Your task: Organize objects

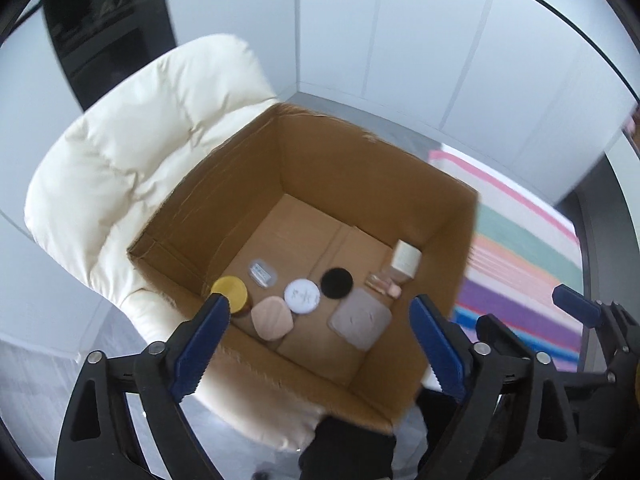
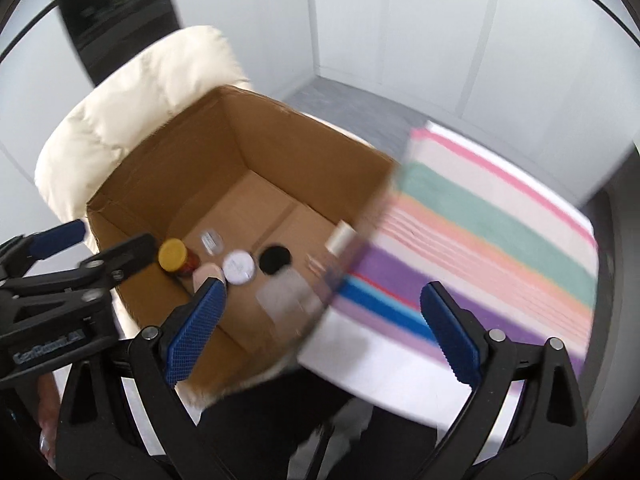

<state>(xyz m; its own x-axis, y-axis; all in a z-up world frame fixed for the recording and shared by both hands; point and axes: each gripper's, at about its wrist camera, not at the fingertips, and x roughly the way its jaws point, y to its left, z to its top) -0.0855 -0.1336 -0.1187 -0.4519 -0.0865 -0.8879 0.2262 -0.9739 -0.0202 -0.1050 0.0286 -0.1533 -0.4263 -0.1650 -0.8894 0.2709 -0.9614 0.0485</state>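
1. A cream padded chair [image 1: 132, 152] stood at the left and far side, and it carried the box.
2. A striped cloth [image 2: 480, 248] in pink, green, orange, purple and blue lay to the right of the box, just beside its right wall.
3. An open cardboard box [image 1: 340, 160] rested on the chair seat, and all the small things lay on its floor, toward the near side.
4. The left gripper [image 1: 320, 344] hung above the near edge of the box; its blue jaws were spread wide and nothing was between them.
5. The right gripper [image 2: 340, 332] hung above the near right corner of the box and the cloth, also spread wide and holding nothing.
6. A grey square pad [image 1: 359, 318] lay near the right side of the floor.
7. A cream rectangular box [image 1: 406, 258] stood in the far right corner.
8. A jar with a yellow lid [image 1: 230, 290] stood at the left wall.
9. A beige compact [image 1: 272, 318] lay just right of the jar.
10. A white round lid [image 1: 302, 296], a black round disc [image 1: 337, 283], a small clear case [image 1: 263, 273] and a small pinkish bottle [image 1: 384, 285] lay between these things.
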